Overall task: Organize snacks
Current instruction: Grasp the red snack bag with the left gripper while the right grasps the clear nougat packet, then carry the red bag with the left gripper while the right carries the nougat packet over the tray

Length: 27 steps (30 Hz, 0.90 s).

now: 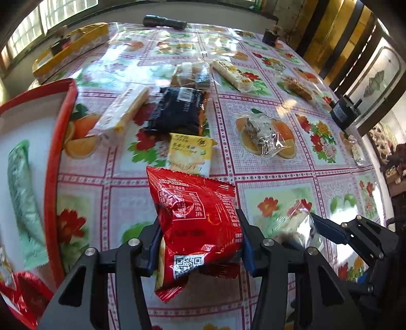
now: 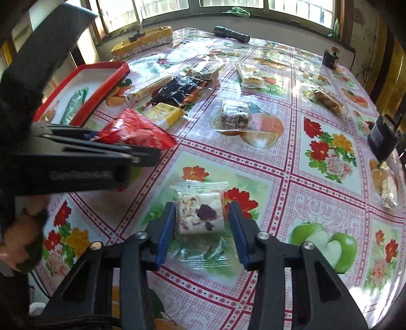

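Note:
My left gripper (image 1: 199,228) is shut on a red snack packet (image 1: 198,218) and holds it above the flowered tablecloth; the packet also shows in the right wrist view (image 2: 134,132). My right gripper (image 2: 201,223) has its fingers on both sides of a clear-wrapped nougat square (image 2: 200,215) lying on the table, and looks closed on it. The red-rimmed tray (image 1: 59,142) stands to the left with a green packet (image 1: 22,203) in it. The tray also shows in the right wrist view (image 2: 101,83).
Loose snacks lie on the table: a yellow cracker packet (image 1: 190,152), a black packet (image 1: 177,111), a long pale bar (image 1: 121,111), a clear-wrapped cake (image 1: 258,132). A flashlight (image 1: 165,21) and a yellow box (image 1: 73,48) lie at the far edge, and a small black device (image 2: 384,139) stands at the right.

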Each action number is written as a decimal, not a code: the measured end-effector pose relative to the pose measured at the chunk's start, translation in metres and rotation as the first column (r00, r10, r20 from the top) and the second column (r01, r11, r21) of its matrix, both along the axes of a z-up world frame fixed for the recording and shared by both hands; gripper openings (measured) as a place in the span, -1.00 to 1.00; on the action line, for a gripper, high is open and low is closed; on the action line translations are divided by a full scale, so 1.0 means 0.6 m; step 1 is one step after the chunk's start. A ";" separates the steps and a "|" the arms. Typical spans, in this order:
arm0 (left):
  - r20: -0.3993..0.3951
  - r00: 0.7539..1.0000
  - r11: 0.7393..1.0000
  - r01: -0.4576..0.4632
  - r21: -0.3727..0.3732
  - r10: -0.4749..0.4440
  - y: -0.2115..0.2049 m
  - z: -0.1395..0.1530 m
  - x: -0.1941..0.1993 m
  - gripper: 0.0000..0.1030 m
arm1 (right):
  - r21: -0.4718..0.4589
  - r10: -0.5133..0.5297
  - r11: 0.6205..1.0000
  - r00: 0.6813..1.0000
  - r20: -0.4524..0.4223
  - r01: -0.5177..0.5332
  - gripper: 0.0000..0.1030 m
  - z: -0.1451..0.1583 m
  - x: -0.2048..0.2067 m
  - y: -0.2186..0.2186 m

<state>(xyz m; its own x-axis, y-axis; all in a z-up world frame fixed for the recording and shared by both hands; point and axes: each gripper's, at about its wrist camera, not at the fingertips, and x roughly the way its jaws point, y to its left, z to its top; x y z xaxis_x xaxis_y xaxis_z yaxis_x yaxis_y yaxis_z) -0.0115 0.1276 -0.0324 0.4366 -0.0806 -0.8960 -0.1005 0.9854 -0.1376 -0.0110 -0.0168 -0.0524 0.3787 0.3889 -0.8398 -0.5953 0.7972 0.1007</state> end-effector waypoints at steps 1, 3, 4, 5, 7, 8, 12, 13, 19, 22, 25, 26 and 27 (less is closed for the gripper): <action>0.011 1.000 1.000 -0.009 -0.006 0.009 0.004 0.005 -0.008 -0.02 | 0.008 -0.003 1.000 1.000 -0.003 0.003 -0.30 0.001 -0.002 -0.003; 0.023 1.000 1.000 -0.020 -0.018 0.021 0.010 0.013 -0.018 -0.02 | 0.023 -0.014 1.000 1.000 -0.010 0.015 -0.32 0.001 -0.004 -0.011; 0.029 0.999 0.999 -0.028 -0.023 0.029 0.013 0.017 -0.024 -0.02 | 0.024 -0.019 1.000 1.000 -0.009 0.019 -0.32 0.002 -0.005 -0.013; 0.037 0.999 0.999 -0.039 -0.025 0.040 0.017 0.023 -0.031 -0.02 | 0.031 -0.030 0.999 1.000 -0.004 0.030 -0.32 0.004 -0.007 -0.018; 0.067 0.996 0.998 -0.056 -0.028 0.058 0.027 0.040 -0.052 -0.02 | 0.054 -0.050 0.997 0.999 0.005 0.049 -0.32 0.012 -0.009 -0.025; 0.080 0.995 0.998 -0.060 -0.029 0.062 0.028 0.046 -0.060 -0.02 | 0.073 -0.056 0.996 0.998 0.007 0.056 -0.32 0.017 -0.011 -0.030; 0.124 0.988 0.996 -0.089 -0.020 0.090 0.037 0.071 -0.088 -0.02 | 0.145 -0.069 0.987 0.997 0.017 0.066 -0.33 0.044 -0.021 -0.037; 0.135 0.985 0.995 -0.103 -0.005 0.103 0.040 0.077 -0.095 -0.02 | 0.155 -0.069 0.986 0.997 0.023 0.064 -0.33 0.049 -0.024 -0.035; 0.173 0.968 0.979 -0.193 0.060 0.181 0.063 0.094 -0.134 -0.03 | 0.197 -0.031 0.980 0.999 0.029 0.024 -0.33 0.067 -0.046 -0.012; 0.190 0.959 0.969 -0.231 0.091 0.211 0.073 0.099 -0.150 -0.03 | 0.213 -0.016 0.977 0.999 0.030 0.009 -0.33 0.073 -0.054 -0.004; 0.205 0.951 0.961 -0.257 0.104 0.232 0.082 0.105 -0.163 -0.03 | 0.227 -0.007 0.974 0.999 0.031 0.000 -0.32 0.078 -0.062 0.001; 0.210 0.949 0.959 -0.263 0.108 0.237 0.083 0.105 -0.165 -0.03 | 0.230 -0.005 0.973 0.999 0.032 -0.003 -0.32 0.079 -0.063 0.001; 0.215 0.946 0.956 -0.271 0.112 0.243 0.084 0.107 -0.169 -0.03 | 0.233 -0.003 0.972 0.999 0.035 -0.006 -0.32 0.081 -0.067 0.004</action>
<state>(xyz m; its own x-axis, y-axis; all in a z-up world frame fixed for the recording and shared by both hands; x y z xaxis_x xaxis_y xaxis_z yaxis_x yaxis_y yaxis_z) -0.1130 0.1782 0.0319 0.5946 0.1762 -0.7845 -0.3379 0.9401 -0.0450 -0.0510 -0.0147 -0.0036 0.4057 0.5731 -0.7121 -0.6029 0.7533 0.2627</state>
